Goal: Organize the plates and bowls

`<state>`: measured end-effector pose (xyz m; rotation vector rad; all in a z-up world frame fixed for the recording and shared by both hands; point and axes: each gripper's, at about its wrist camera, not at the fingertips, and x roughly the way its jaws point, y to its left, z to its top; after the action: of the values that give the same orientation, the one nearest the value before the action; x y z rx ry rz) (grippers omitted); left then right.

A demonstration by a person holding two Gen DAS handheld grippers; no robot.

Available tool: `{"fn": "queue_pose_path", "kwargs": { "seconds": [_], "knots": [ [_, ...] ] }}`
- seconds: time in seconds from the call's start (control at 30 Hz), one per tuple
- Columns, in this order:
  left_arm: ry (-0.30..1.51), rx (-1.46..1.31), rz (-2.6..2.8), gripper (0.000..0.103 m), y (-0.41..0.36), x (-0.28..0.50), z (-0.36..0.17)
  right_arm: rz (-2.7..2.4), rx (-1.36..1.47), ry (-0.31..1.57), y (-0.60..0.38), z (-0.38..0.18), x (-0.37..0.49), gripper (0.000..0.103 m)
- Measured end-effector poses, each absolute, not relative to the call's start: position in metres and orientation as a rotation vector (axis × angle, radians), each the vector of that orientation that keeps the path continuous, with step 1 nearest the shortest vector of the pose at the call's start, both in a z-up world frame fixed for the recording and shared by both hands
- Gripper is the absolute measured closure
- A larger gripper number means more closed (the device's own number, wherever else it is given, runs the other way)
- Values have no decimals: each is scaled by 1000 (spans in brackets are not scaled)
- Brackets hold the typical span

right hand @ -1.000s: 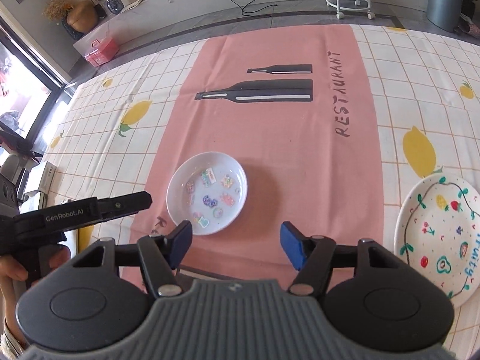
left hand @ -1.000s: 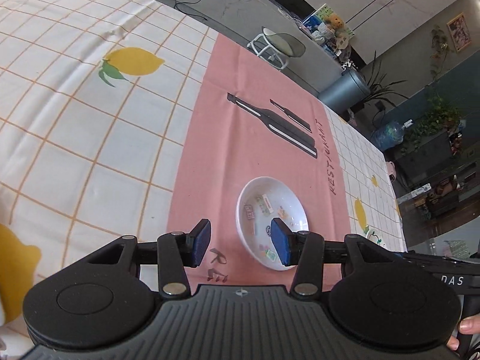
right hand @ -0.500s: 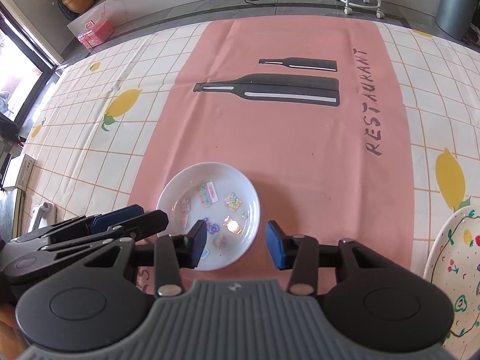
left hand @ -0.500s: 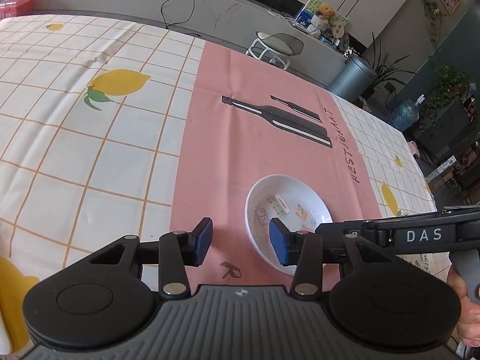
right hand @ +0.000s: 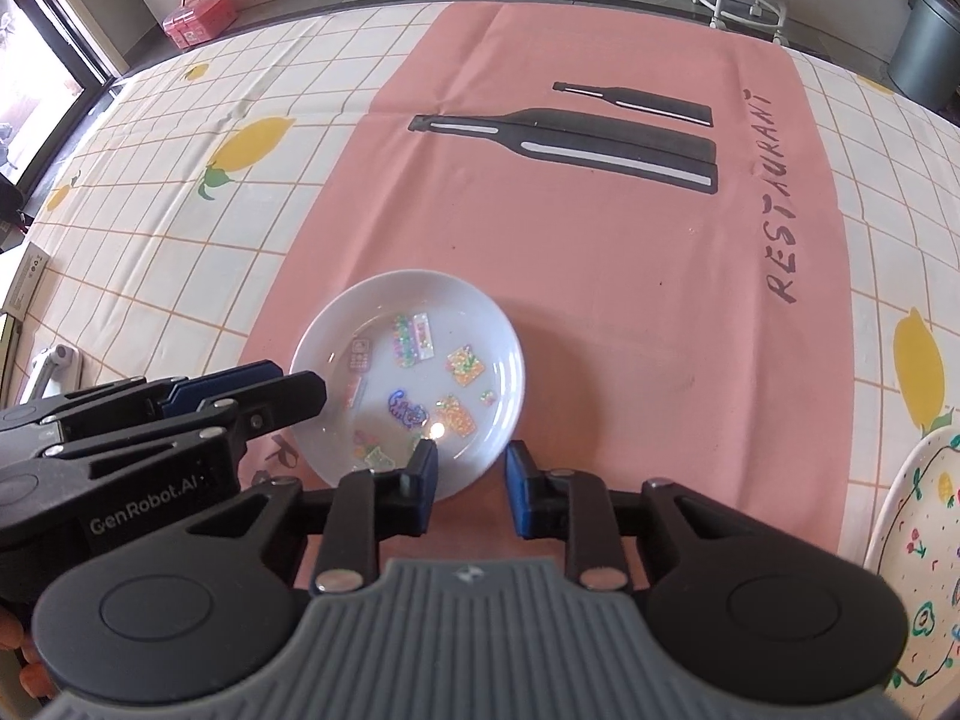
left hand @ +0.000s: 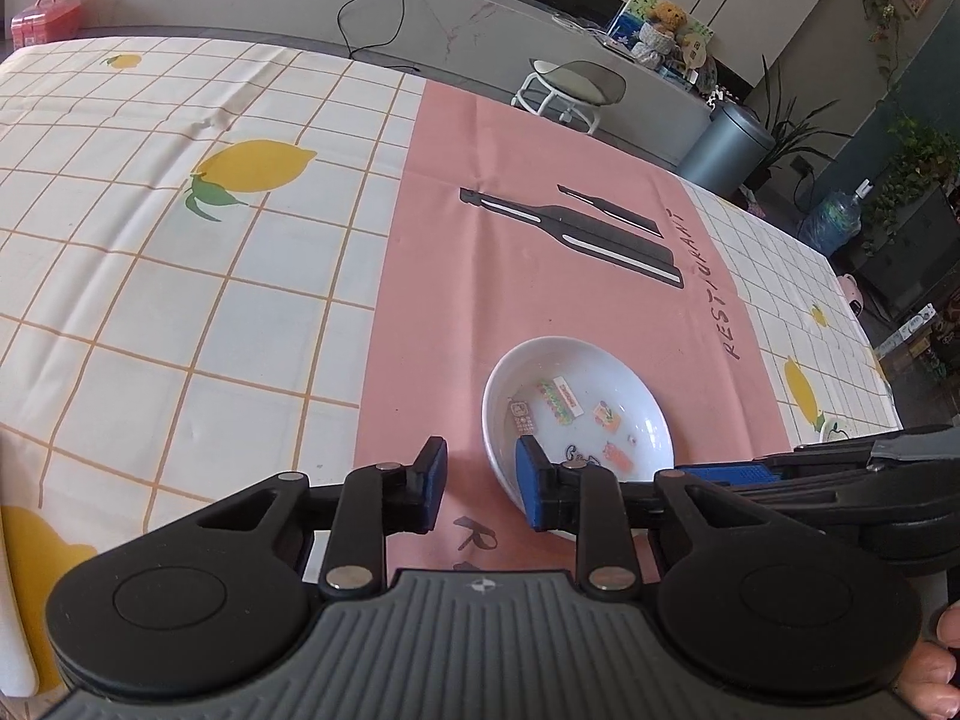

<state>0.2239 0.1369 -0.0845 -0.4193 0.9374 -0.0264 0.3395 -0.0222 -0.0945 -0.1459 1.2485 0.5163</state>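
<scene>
My left claw and right claw are both closing, each straddling the near rim of the white dish, pads not yet pressing. Open pink cloth lies ahead. The dish holds small stickers; "RESTAURANT" is printed beyond. A painted plate sits far right.

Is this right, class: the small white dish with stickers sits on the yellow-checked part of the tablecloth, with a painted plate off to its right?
Not quite. The small white dish sits on the pink strip of the tablecloth, not the yellow-checked part; the right wrist view shows it clearly. The rest holds: the painted plate lies off to its right.
</scene>
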Motion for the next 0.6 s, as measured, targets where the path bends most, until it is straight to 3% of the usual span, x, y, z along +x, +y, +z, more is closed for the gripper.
{"fn": "queue_pose_path", "kwargs": {
  "seconds": [0.03, 0.1, 0.17, 0.6],
  "knots": [
    [930, -418, -16, 71, 137, 223, -82, 513, -149, 1242, -24, -93, 338, 55],
    [892, -379, -2, 64, 134, 220, -73, 500, -123, 1190, -31, -86, 335, 56],
    [839, -337, 3, 45, 130, 215, -60, 499, -87, 1178, -39, -76, 333, 56],
    [751, -56, 5, 39, 63, 188, 18, 422, -6, 1006, -119, -11, 308, 54]
  ]
}}
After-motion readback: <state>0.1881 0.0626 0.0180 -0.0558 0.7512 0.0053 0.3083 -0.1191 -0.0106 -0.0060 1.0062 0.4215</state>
